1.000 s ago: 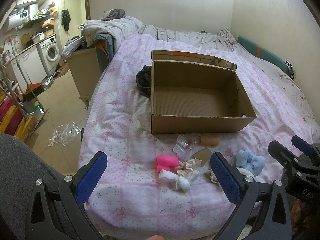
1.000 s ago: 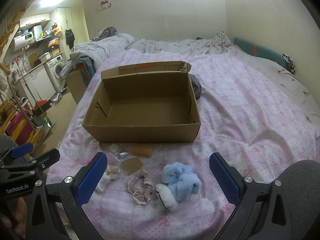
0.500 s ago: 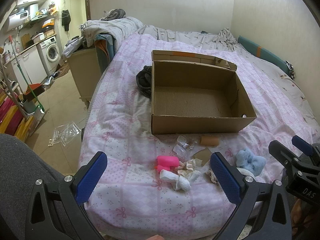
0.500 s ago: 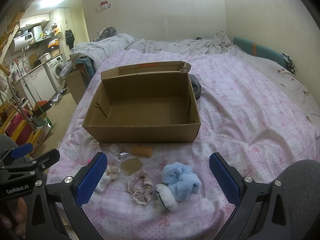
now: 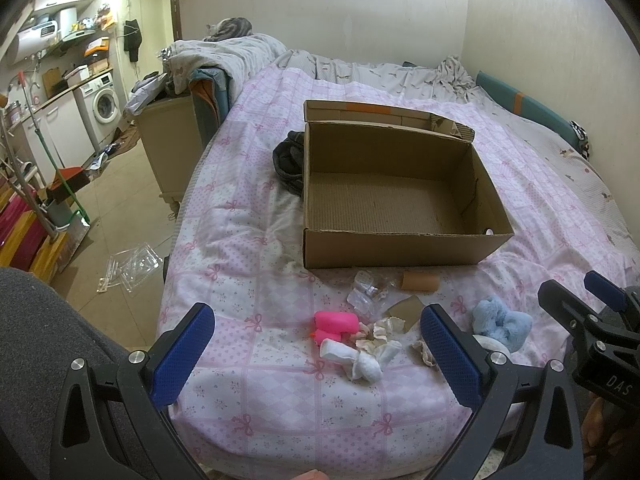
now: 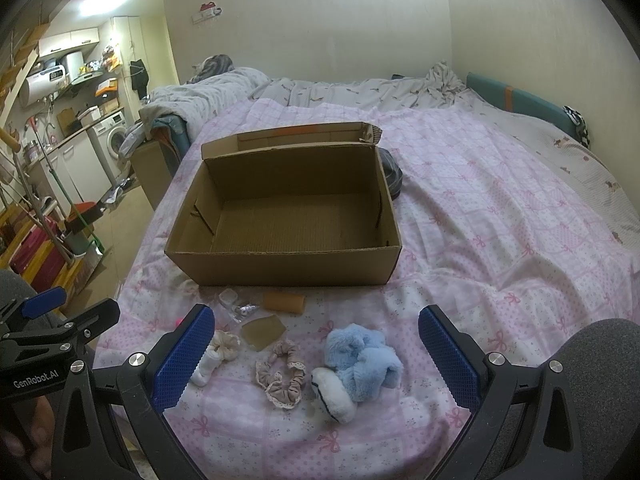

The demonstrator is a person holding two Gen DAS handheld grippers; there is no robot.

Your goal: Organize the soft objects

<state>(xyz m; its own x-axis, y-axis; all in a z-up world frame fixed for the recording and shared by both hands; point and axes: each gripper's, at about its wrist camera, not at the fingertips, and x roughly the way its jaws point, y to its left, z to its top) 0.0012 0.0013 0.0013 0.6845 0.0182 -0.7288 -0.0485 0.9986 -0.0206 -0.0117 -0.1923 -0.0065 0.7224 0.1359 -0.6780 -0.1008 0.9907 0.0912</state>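
A: Right wrist view first: where do the soft things lie against the right gripper (image 6: 316, 360)?
B: Its blue-padded jaws are spread wide and hold nothing. Between them, near the bed's front edge, sits a fluffy pale-blue plush toy with a white end (image 6: 358, 368), and just left of it a beige lace-trimmed fabric scrunchie (image 6: 282, 376). A rolled white sock (image 6: 210, 358) lies by the left finger.
A: And the left gripper (image 5: 320, 354)?
B: Released too, hovering over the pink checked quilt (image 5: 248, 272). Ahead of it are a smooth bright-pink rounded piece (image 5: 334, 322) and the crumpled white sock (image 5: 358, 358), touching
A: The open brown corrugated cardboard box (image 6: 280, 268)?
B: Farther back, mid-bed, rectangular, lid flap up. Close before its front wall lie a tan cylinder (image 6: 283, 302) and crinkled clear plastic (image 6: 236, 306)
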